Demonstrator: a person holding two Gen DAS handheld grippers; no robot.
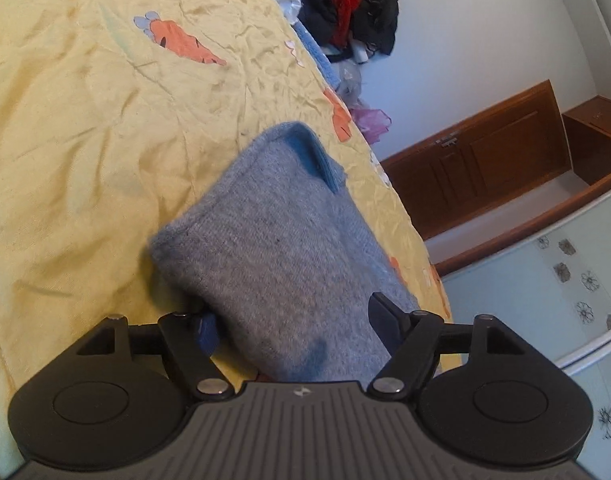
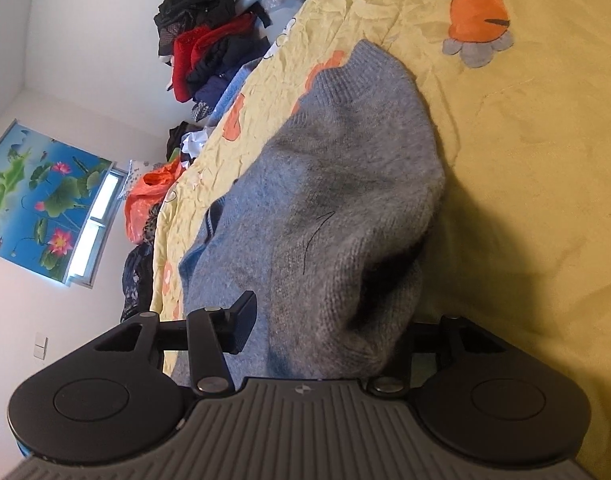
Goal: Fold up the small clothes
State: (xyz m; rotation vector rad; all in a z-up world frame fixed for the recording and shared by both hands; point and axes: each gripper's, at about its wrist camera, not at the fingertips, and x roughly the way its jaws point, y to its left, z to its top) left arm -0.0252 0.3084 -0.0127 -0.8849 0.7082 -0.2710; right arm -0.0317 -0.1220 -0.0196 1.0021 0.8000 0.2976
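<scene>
We have the grey sweater (image 1: pixel 273 248) between the jaws of both grippers: the left gripper (image 1: pixel 293 328) and right gripper (image 2: pixel 325 320) each hold a bunched end, lifted just above the yellow bed sheet (image 1: pixel 85 120). Beyond it, along the bed's far edge, lies a pile of clothes (image 2: pixel 213 48); an orange bag (image 2: pixel 149 196) sits near the window (image 2: pixel 93 224).

One grey knitted garment (image 1: pixel 273 248) lies on one bed, covered by one yellow sheet (image 1: pixel 85 120) printed with orange carrots, three of which show whole or nearly so in the left wrist view. One heap of dark and red clothes (image 2: pixel 213 52) sits at the bed's far edge, with one orange plastic bag (image 2: pixel 145 200) beside it. Two pairs of tongs are in view, the left tongs (image 1: pixel 293 326) and the right tongs (image 2: pixel 329 320).
</scene>
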